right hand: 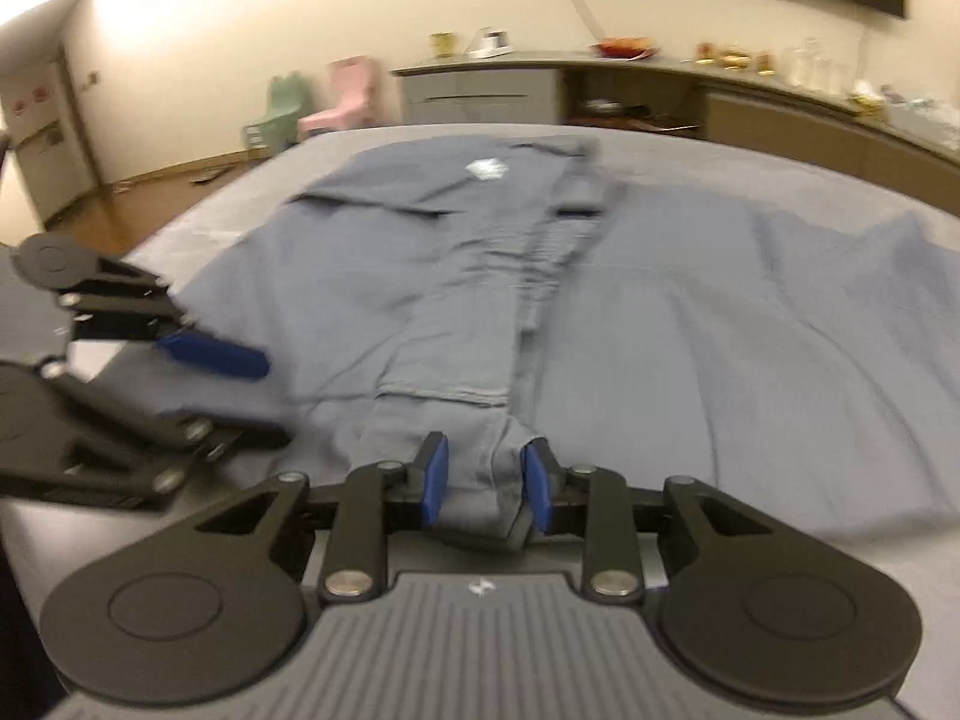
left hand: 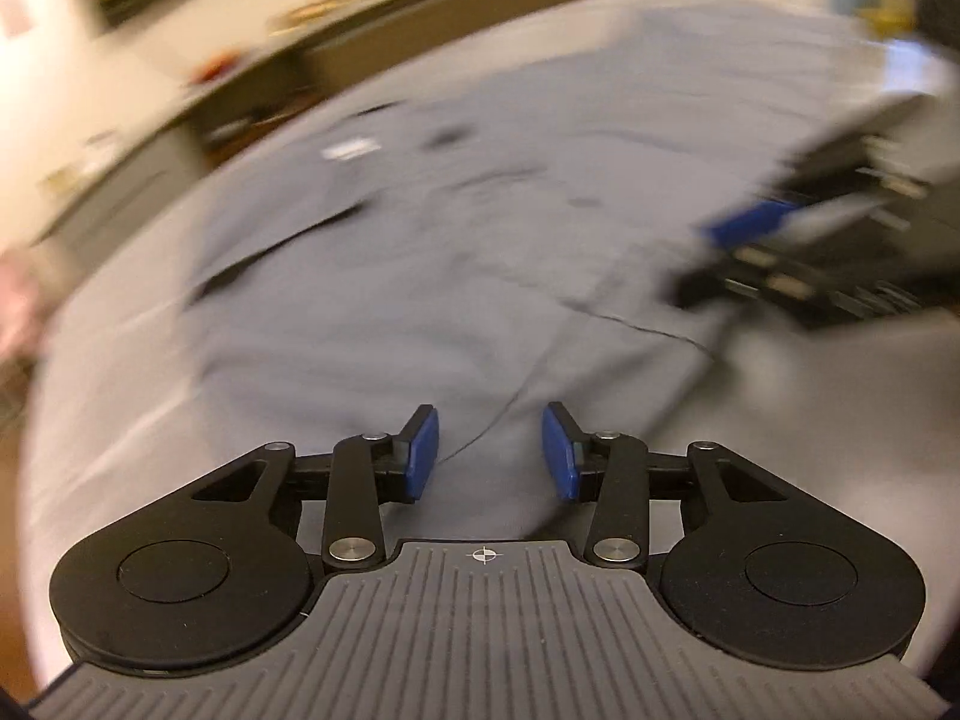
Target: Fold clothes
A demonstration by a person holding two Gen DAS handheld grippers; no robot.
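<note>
Grey-blue cotton garment (right hand: 456,276) w/ small white print near its far end lies spread lengthwise on grey cloth-covered table (right hand: 780,312), roughly mid-surface, far end twd the table's far edge, near end at the near edge. One long sleeve or leg folded along the middle, running back twd the near edge.

R gripper, black w/ blue pads (right hand: 485,483), sits low at near edge; that folded strip's end lies btwn its pads, jaws narrow, fabric bunched btwn them. Looks gripped, tho pads not fully pressed flat.

L gripper, same black/blue build (left hand: 490,451), hovers over the garment's near-left part; jaws apart, nothing btwn them, just cloth below. Left wrist view badly motion-blurred, so contact w/ fabric: can't tell.

The 2 grippers are close, L just beside R at the near-left corner area.

Bkgd: long grey counter (right hand: 600,69) w/ small items along wall; pink + green plastic chairs (right hand: 342,99) beyond far-left corner.
</note>
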